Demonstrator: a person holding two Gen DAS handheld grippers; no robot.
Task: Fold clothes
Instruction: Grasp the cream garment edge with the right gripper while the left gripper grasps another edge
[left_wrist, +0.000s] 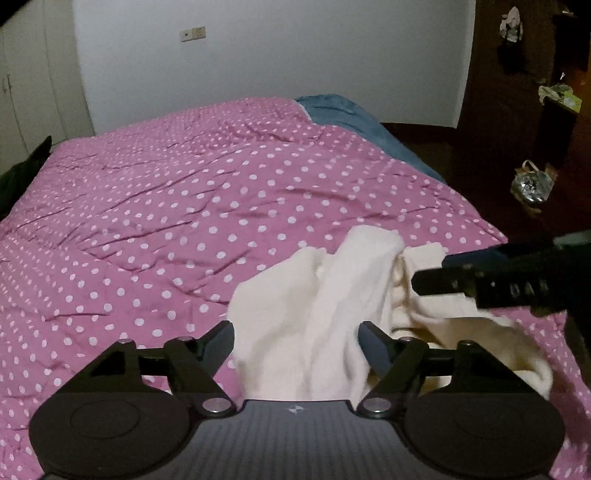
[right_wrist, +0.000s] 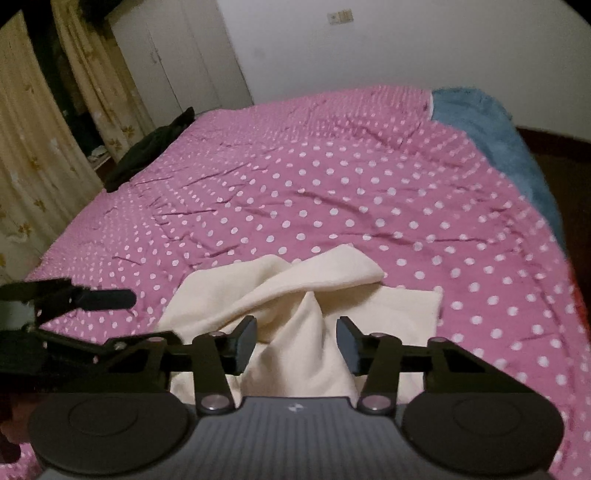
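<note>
Cloth (left_wrist: 314, 314) of cream colour lies bunched on the near part of the bed, on the duvet (left_wrist: 147, 206). Left gripper (left_wrist: 295, 343) stands over its near edge, jaws apart, with a raised ridge of cloth between the fingers; whether the pads press on it cannot be told. Right gripper (right_wrist: 295, 343) stands over the same cloth, jaws apart and narrower, with an upright fold between the fingers; the pads appear clear of the fold. In the left wrist view the right gripper (left_wrist: 436, 277) enters from the right, over the cloth. Duvet is pink with white dots and creased. Blue blanket (right_wrist: 480, 125) lies at the far right corner. Dark garment (right_wrist: 147, 155) lies at the far left edge. White wall (left_wrist: 258, 55) stands behind the bed.
</note>
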